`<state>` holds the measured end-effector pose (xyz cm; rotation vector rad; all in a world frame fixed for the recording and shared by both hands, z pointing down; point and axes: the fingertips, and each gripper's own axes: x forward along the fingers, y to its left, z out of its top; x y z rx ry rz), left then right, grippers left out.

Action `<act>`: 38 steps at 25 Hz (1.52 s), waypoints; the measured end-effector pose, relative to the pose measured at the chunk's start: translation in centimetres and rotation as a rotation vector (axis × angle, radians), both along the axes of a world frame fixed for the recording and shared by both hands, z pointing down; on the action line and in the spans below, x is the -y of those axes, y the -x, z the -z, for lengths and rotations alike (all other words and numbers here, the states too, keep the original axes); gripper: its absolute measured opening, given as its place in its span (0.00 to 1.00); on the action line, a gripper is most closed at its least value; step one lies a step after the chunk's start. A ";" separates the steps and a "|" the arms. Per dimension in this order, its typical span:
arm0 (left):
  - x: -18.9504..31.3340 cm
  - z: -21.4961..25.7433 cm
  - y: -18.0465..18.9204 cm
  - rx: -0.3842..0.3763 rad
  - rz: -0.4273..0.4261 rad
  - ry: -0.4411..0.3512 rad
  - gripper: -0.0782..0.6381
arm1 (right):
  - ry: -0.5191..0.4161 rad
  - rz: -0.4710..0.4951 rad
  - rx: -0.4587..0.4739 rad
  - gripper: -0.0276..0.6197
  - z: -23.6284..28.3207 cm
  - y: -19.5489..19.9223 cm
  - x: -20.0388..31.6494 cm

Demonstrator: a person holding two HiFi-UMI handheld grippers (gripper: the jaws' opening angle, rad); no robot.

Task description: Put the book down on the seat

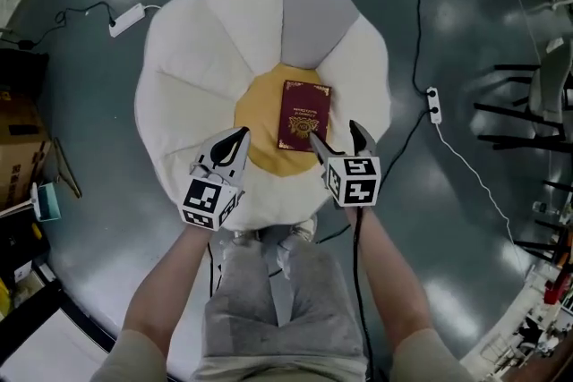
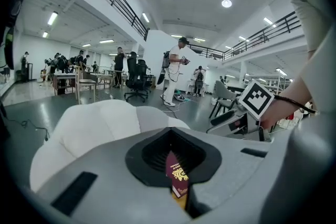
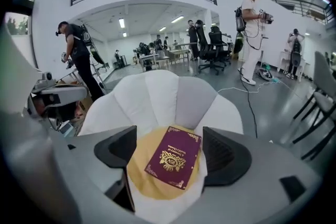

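A maroon book with gold print [image 1: 303, 114] lies flat on the yellow centre of the flower-shaped seat [image 1: 197, 58], free of both grippers. My left gripper [image 1: 242, 133] hangs over the seat's front left with its jaws shut on nothing. In the left gripper view a sliver of the book [image 2: 177, 174] shows through the hollow between the closed pads [image 2: 142, 165]. My right gripper [image 1: 334, 135] is open just in front of the book's near right corner. In the right gripper view the book [image 3: 174, 157] lies between the spread jaws, on the seat [image 3: 152, 97].
A white power strip [image 1: 127, 18] and cables [image 1: 421, 58] lie on the grey floor. Black chair frames [image 1: 528, 112] stand at the right, cardboard boxes [image 1: 18, 148] at the left. People stand further back in the hall [image 3: 252, 29]. My legs are right in front of the seat.
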<state>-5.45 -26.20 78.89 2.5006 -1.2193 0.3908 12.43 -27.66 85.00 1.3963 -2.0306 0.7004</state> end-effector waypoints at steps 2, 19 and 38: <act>-0.3 3.2 -0.1 0.006 -0.004 -0.012 0.12 | -0.027 0.036 -0.002 0.65 3.8 0.7 -0.5; -4.6 33.3 0.7 -0.077 0.045 -0.142 0.11 | -0.161 0.020 0.077 0.38 34.1 0.3 -4.7; -9.7 57.8 0.6 -0.225 -0.057 -0.392 0.12 | -0.632 0.166 0.240 0.24 65.2 4.8 -11.6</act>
